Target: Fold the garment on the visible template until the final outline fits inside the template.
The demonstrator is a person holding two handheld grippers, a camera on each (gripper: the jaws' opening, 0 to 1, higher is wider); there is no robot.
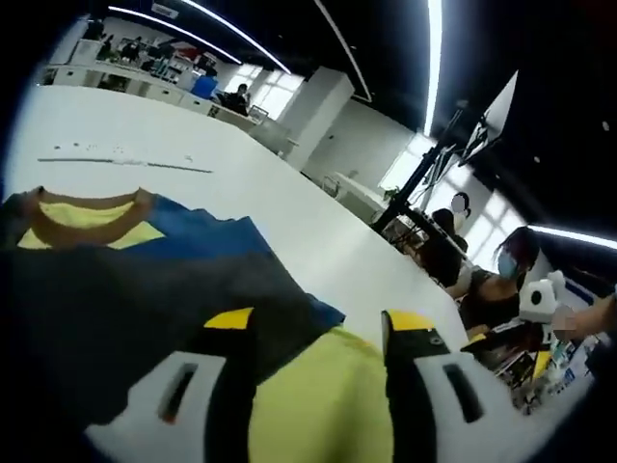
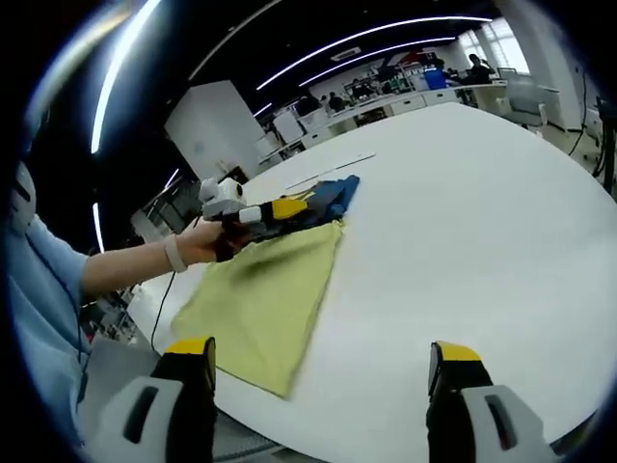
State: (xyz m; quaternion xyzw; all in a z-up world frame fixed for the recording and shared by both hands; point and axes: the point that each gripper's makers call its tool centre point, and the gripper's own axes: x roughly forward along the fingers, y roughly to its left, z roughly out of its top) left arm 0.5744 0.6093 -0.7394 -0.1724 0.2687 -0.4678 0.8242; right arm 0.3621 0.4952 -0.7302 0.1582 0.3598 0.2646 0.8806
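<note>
- Left tongs – spread, yellow garment between jaws at 6 o'clock.
- Right tongs – spread, hovering over white worktop; garment at 10 o'clock.

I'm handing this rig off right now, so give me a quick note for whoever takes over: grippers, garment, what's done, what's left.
Left gripper: at the garment's far end, jaws either side of the yellow fabric; whether it's clamped isn't clear.
Right gripper: open, holding nothing, hovering near the table edge, clear of the garment.
Garment: lying on the white table, yellow body toward the near edge, blue and dark parts with the collar at the far end.
Done: can't tell whether any fold is finished.
Left: no template outline can be made out; find it, then fold to fit inside.
</note>
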